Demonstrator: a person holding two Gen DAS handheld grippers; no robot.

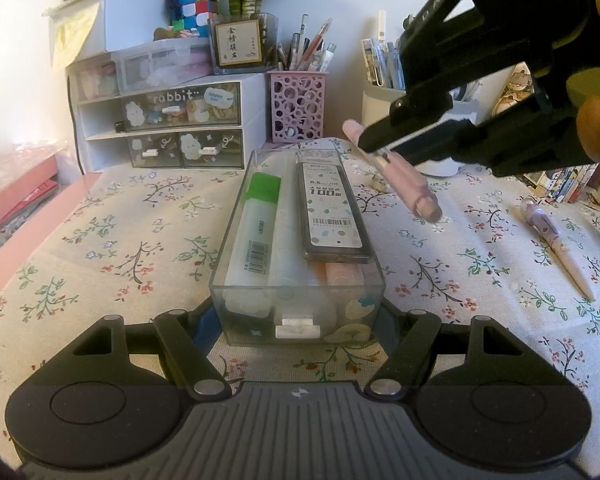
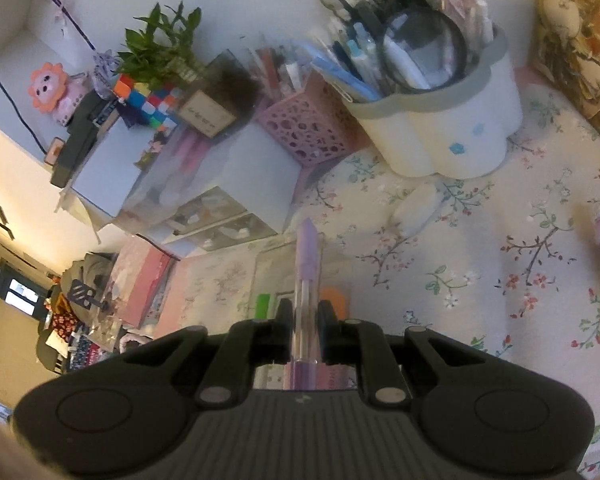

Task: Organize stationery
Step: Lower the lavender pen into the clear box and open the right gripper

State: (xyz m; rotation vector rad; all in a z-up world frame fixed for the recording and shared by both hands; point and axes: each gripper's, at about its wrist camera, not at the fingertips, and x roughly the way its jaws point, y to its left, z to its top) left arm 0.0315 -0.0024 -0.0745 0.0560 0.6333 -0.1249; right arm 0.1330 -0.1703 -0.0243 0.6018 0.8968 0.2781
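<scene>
floral tablecloth (image 2: 480, 240); pen (image 2: 308, 280) between right fingers (image 2: 285, 312)

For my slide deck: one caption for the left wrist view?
Left hand-held gripper clamps clear plastic drawer while right hand-held gripper holds pink pen.

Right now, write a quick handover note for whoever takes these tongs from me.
Left tongs: shut on the clear drawer box, holding its near end on the floral tablecloth.
Right tongs: shut on a pink pen, held in the air just right of the box, above the cloth.
Done: the box already holds a green-capped marker, a lead refill case and a few smaller items underneath.
Left: put the held pen in the box, then probably the pink pen on the cloth to the right. Whether the box then goes back into the drawer unit can't be told.
</scene>
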